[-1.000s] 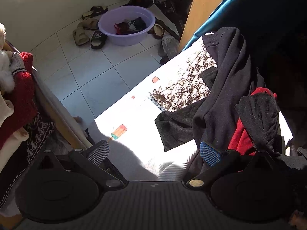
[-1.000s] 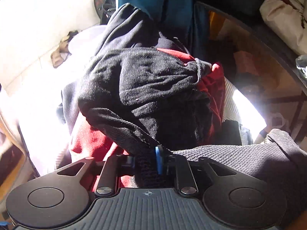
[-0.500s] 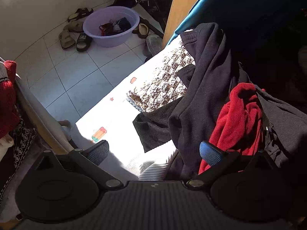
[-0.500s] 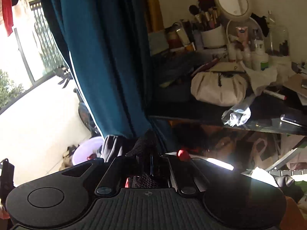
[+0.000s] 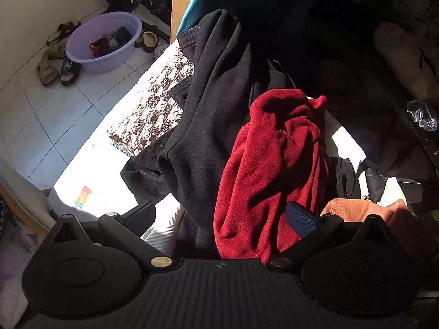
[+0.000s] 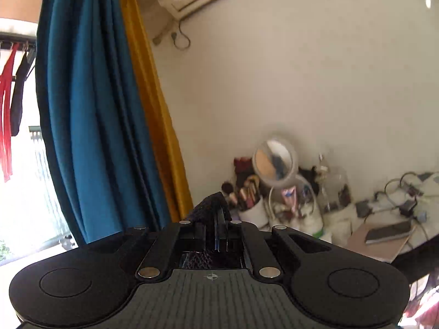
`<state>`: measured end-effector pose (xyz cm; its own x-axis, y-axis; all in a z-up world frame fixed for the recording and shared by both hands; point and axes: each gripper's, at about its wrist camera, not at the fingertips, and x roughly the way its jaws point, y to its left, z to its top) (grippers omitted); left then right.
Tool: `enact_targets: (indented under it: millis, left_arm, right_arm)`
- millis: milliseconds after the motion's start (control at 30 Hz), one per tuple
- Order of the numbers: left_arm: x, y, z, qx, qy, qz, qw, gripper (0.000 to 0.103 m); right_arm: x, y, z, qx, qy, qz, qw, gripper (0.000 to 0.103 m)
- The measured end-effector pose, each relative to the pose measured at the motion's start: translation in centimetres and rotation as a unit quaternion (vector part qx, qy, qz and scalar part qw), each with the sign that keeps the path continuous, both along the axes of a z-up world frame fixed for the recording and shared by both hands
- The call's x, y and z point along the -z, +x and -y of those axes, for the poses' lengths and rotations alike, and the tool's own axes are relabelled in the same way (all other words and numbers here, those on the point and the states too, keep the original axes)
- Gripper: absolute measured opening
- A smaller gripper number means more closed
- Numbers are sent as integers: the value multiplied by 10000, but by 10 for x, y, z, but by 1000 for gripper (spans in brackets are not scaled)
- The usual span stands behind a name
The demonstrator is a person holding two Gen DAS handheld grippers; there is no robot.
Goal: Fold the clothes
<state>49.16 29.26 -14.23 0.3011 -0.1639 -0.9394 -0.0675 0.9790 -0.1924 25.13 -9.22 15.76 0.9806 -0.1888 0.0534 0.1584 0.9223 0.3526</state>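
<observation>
A pile of clothes lies on a white patterned bed sheet (image 5: 90, 170): a red fleece garment (image 5: 269, 159) in front, a black garment (image 5: 211, 104) draped behind and left of it. My left gripper (image 5: 219, 218) is open, its fingers either side of the pile's near edge, holding nothing. My right gripper (image 6: 216, 223) is shut on a black knit garment (image 6: 212, 203), lifted high and tilted up toward the wall; only a tip of the cloth pokes out above the jaws, the rest hangs hidden below.
A purple basin (image 5: 103, 41) and sandals (image 5: 59, 67) sit on the tiled floor beyond the bed. An orange-brown garment (image 5: 354, 208) lies right of the pile. Blue curtain (image 6: 90, 109), yellow curtain (image 6: 153, 109), and a cluttered dressing table with mirror (image 6: 274, 161) face the right gripper.
My right gripper has lifted the black knit garment off the pile and tilted up from the clothes toward the wall. The left gripper has moved right over the pile, the red garment now uncovered.
</observation>
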Motion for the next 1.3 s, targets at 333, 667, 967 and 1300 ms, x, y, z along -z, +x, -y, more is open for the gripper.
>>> enact_targets:
  millis: [333, 667, 967, 1300]
  left_arm:
    - [-1, -6, 40, 544, -99, 46, 9985, 103]
    - [7, -15, 19, 287, 291, -35, 9992, 103]
    - [24, -21, -7, -107, 404, -170, 9990, 103]
    - [50, 8, 8, 249, 432, -135, 9987, 103]
  right_arm:
    - [8, -35, 26, 643, -463, -616, 9949, 5]
    - [282, 82, 59, 364, 815, -3823, 9197, 5]
    - [332, 138, -2, 329, -514, -4619, 8848, 32]
    - [277, 118, -25, 632, -1229, -4547, 8799, 102]
